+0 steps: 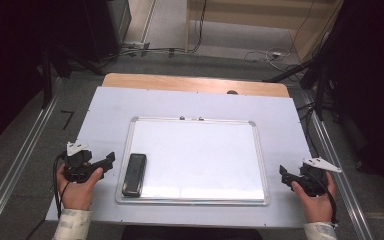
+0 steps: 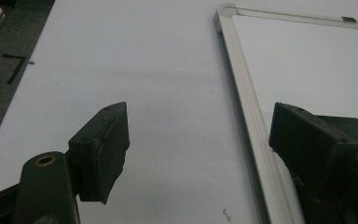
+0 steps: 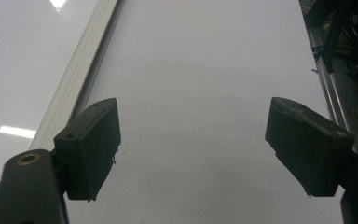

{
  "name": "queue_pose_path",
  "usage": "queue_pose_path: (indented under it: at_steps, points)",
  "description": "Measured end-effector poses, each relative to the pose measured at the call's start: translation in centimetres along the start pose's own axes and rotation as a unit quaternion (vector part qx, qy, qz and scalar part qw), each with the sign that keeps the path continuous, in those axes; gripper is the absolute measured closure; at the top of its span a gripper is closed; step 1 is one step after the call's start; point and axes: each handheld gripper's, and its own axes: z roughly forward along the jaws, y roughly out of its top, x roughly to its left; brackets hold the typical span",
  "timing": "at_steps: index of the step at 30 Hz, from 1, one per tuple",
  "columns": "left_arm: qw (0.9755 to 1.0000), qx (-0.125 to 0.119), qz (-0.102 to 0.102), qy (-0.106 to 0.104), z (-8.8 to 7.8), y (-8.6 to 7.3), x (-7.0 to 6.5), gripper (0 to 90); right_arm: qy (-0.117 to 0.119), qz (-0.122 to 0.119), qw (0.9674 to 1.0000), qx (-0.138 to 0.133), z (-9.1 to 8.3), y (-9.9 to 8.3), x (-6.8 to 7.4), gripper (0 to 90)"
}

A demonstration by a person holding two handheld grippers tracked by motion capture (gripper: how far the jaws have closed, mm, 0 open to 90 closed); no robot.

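A black rectangular eraser [image 1: 134, 174] lay on the left edge of a silver-framed whiteboard [image 1: 260, 155], long axis pointing away from the person. The left gripper [image 1: 111, 161], jaws apart and empty, sat just beside it; the right gripper [image 1: 283, 175], likewise agape, waited well apart.

Black eraser [image 1: 134, 174] flat on whiteboard [image 1: 200, 155], left edge.

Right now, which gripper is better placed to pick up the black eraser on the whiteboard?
Left. The left gripper, open, sits beside the eraser at the whiteboard's left edge; the right gripper is across the board.
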Motion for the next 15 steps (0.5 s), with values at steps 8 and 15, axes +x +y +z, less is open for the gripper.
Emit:
queue_pose_path:
  at_steps: [8, 15]
  points:
    - [0.9999, 0.003, -0.008, 0.008, -0.2, -0.2, 1.3, 20.9, -0.001, 0.0, 1.0, 0.001, 0.0, 0.0, 0.0, 16.7]
    - [0.9998, 0.005, -0.015, 0.014, -0.3, -0.4, 2.2, 21.0, -0.001, 0.0, 1.0, 0.001, 0.0, 0.0, 0.0, 16.7]
